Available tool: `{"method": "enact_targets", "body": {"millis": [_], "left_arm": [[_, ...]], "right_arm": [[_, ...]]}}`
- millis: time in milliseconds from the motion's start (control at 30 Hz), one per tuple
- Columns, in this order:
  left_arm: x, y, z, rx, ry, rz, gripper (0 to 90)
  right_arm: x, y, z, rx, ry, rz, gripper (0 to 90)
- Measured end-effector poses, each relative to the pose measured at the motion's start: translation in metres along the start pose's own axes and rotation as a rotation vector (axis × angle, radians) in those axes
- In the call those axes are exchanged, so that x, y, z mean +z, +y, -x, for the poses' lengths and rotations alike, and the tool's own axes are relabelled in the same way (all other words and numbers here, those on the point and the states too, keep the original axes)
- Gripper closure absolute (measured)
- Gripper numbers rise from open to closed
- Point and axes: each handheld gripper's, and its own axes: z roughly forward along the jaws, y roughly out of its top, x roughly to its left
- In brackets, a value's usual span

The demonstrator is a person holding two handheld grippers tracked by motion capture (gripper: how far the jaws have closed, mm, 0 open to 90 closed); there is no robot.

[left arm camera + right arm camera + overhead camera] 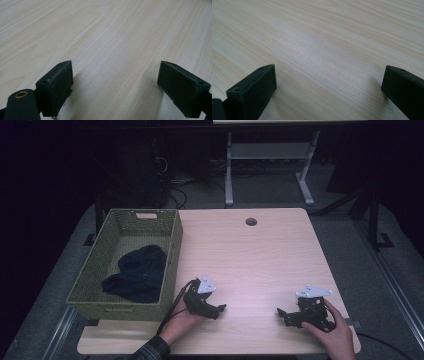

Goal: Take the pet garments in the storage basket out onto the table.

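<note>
Both grippers rest low on the light wood desk (260, 255) near its front edge, well apart, tips aimed toward each other. Left gripper (220, 308) sits just right of the green woven basket (172, 250), held by the left hand (181, 320) coming in from the bottom edge, plaid sleeve (150, 351) visible; black cable (169, 312) trails back beside the basket wall. Right gripper (281, 313) is held by the right hand (334, 332) near the desk's right front corner. Left gripper view: fingers (56, 86) spread wide, bare wood between them. Right gripper view: fingers (253, 92) also wide apart, holding nothing. Dark cloth (139, 274) lies bunched inside the basket. Round cable hole (251, 222) near the desk's far edge.
</note>
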Motion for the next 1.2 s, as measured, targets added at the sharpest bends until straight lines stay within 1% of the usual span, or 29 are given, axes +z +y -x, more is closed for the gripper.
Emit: {"method": "enact_targets", "body": {"millis": [200, 333, 433, 533, 633, 733, 900, 1067, 1200], "left_arm": [[0.0, 0.0, 0.0, 0.001, -0.001, 0.0, 12.6], [0.0, 0.001, 0.0, 0.001, -0.005, -0.012, 13.0], [-0.001, 0.003, 0.0, 0.011, -0.004, -0.025, 13.2], [-0.001, 0.004, -0.001, 0.01, -0.005, -0.026, 13.3], [-0.002, 0.005, -0.001, -0.001, -0.011, -0.018, 13.5], [-0.004, 0.006, -0.002, -0.006, -0.011, -0.024, 13.8], [-0.006, 0.008, -0.002, -0.004, -0.008, -0.02, 14.0], [-0.009, 0.01, -0.002, -0.016, -0.014, -0.013, 14.1], [-0.011, 0.012, -0.003, -0.012, -0.011, -0.012, 14.1]], "right_arm": [[0.0, 0.0, 0.0, 0.0, 0.0, 0.0, 0.0], [0.0, 0.0, 0.0, 0.003, 0.001, 0.001, 0.0], [0.0, 0.0, 0.0, 0.003, 0.0, 0.001, 0.0], [0.0, 0.0, 0.0, 0.002, 0.001, 0.001, 0.0], [0.0, 0.0, 0.0, 0.002, 0.001, 0.001, 0.0], [0.0, 0.0, 0.0, 0.001, 0.0, 0.0, 0.0], [0.0, 0.0, 0.0, 0.002, 0.001, 0.0, 0.0], [0.0, 0.0, 0.0, 0.003, 0.001, 0.001, 0.0], [0.0, 0.0, 0.0, 0.0, 0.0, 0.0, 0.0]]}}
